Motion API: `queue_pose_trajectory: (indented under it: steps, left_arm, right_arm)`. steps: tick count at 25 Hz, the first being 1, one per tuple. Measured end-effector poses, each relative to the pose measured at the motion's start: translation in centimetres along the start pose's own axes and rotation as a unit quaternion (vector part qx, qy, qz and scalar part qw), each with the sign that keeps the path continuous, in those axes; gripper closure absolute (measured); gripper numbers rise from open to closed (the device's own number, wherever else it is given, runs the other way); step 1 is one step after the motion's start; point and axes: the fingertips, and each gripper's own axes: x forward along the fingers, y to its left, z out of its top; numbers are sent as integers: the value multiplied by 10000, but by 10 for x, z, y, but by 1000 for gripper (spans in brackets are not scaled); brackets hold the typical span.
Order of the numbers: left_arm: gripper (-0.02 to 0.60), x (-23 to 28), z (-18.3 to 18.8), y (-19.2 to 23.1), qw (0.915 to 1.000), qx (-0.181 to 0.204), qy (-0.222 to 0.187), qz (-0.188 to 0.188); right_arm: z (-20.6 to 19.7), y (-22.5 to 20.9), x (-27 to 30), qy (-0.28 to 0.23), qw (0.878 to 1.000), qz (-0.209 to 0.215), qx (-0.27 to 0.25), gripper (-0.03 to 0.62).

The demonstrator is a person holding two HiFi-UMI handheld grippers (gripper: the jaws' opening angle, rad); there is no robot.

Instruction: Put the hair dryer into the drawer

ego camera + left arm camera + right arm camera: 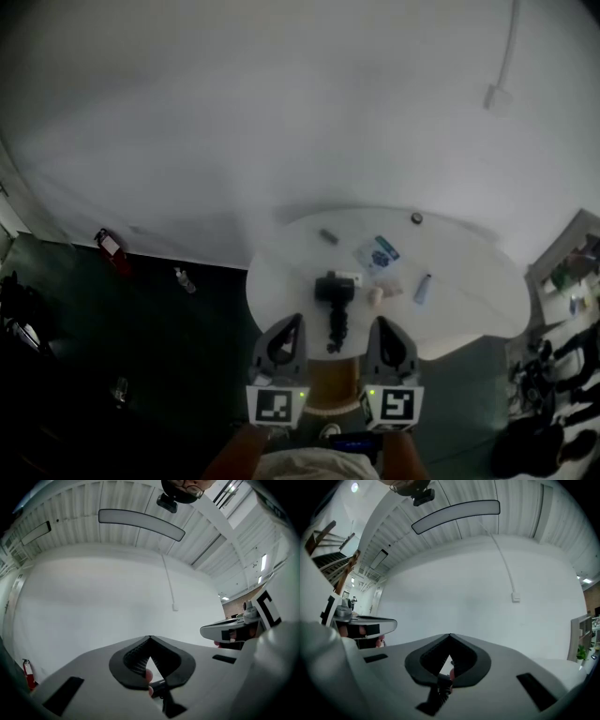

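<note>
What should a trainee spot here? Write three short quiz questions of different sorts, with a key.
1. True or false: the hair dryer lies on the round table.
2. What do the left tongs hold? A) the hair dryer B) the table's rim C) nothing
3. Fill in: the right tongs are ____ (open or shut).
Key: 1 true; 2 C; 3 shut.
</note>
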Motion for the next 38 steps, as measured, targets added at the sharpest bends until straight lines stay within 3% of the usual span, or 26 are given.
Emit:
queue_pose_trajectory:
  steps: [7,25,38]
  left_arm:
    - [581,1,-5,2,10000,-51,52,45]
    - [581,-4,-9,9,9997,-71,19,219]
    - [581,-6,-10,23,9990,90,23,428]
  right_arm:
    - [-9,3,3,73,9999,18,73,591]
    - [-80,9,33,1038,9944,131,159,588]
    - [-122,18,64,1641,9853,349,335,503]
